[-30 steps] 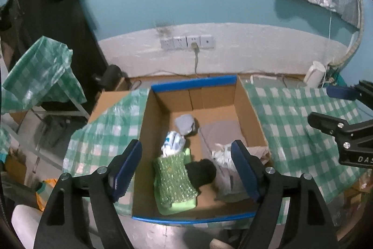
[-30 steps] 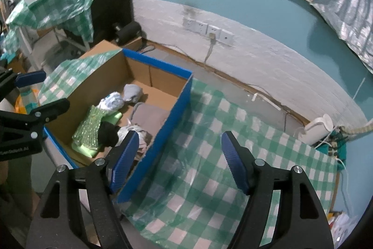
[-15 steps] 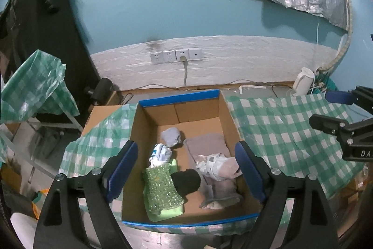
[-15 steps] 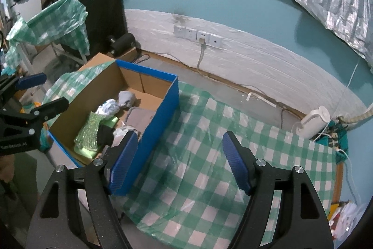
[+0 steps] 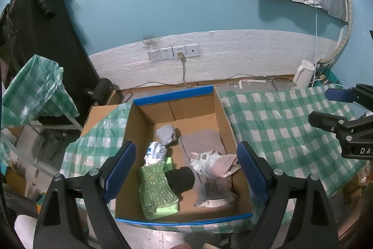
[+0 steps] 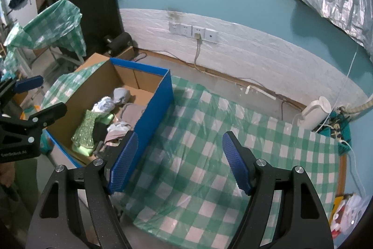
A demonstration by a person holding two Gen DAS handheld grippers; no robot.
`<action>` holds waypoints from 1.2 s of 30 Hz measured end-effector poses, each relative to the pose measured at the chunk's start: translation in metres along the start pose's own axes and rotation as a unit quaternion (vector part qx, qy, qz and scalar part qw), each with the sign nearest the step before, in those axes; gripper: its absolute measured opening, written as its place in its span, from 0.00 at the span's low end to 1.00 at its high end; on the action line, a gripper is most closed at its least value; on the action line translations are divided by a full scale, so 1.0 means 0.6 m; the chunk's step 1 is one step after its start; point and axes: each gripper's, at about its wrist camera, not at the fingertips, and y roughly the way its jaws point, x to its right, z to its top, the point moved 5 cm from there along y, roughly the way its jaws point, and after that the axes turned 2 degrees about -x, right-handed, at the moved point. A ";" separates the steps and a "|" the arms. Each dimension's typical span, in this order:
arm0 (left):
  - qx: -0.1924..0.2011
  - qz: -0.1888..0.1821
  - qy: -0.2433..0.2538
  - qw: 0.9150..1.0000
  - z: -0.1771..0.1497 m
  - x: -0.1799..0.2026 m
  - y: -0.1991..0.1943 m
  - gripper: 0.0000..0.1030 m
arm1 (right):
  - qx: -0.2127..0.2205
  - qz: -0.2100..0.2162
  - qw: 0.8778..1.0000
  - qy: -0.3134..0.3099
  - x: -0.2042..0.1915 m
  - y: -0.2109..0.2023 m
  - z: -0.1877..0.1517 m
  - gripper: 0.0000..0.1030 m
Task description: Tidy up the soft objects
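A blue-edged cardboard box [image 5: 219, 113] [image 6: 160, 95] holds several soft things: a green sequinned piece [image 5: 157, 186] on a green pad, a black bundle [image 5: 181, 179], a crumpled white and pink bag [image 5: 212, 163], a grey cloth [image 5: 201, 140], a white and blue wad [image 5: 156, 151] and a grey wad [image 5: 166, 132]. My left gripper [image 5: 185, 169] hangs open above the box with nothing between its fingers. Over the checked cloth [image 6: 209, 132] to the right of the box, my right gripper [image 6: 179, 162] is open and holds nothing.
A green checked cloth covers the table [image 5: 279, 123]. A white kettle [image 6: 313, 112] stands by the wall with cables. Wall sockets [image 5: 173, 53] sit above the floor edge. A cloth-draped rack [image 5: 35, 90] and dark coats [image 5: 35, 22] stand at the left.
Both grippers have drawn back from the box, so it looks smaller and more of the cloth shows. The left jaws have spread a little wider.
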 end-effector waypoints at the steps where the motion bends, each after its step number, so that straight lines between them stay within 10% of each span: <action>1: -0.001 0.001 0.001 1.000 -0.001 0.001 0.000 0.87 | -0.001 0.000 1.000 0.000 0.000 0.000 -0.001 0.72; 36: -0.007 -0.015 0.013 1.000 -0.005 0.019 -0.002 0.87 | -0.003 0.003 1.000 0.000 -0.001 0.001 -0.003 0.72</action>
